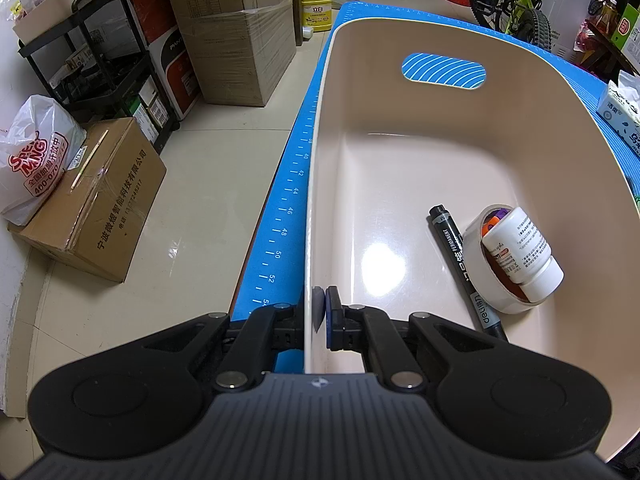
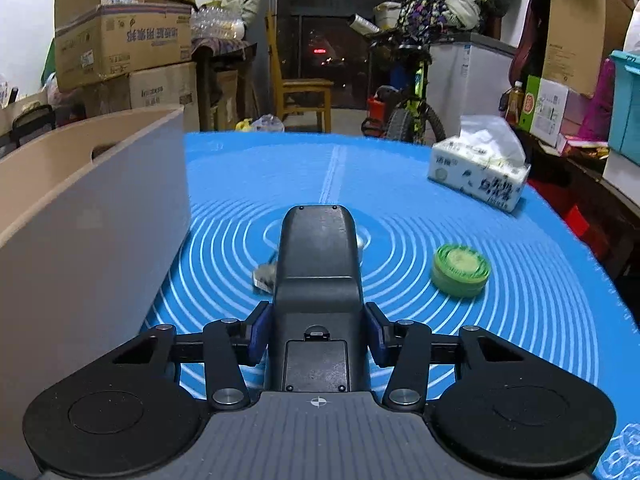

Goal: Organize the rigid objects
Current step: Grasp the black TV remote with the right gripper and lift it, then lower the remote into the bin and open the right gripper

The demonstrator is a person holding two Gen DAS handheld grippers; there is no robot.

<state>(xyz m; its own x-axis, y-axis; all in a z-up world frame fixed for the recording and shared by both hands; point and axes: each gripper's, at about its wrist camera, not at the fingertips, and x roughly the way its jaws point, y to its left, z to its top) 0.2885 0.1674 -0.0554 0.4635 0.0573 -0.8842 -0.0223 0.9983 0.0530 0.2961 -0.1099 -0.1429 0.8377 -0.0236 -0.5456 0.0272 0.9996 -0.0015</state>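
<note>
Holding: right tongs [image 2: 316,332] clenched across dark rigid device [image 2: 318,264], stiff, smooth, gripped at flat sides, above bench [image 2: 520,300]. Left tongs [image 1: 322,312] pinching beige bin [image 1: 316,200] wall.

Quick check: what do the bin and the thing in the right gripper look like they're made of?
Bin: glossy beige plastic, judging by the lamp glare on its floor and the thin moulded rim.
Dark grey device in the right gripper: matte hard plastic, likely; moulded shell with small screws and a hatch-like panel.
</note>
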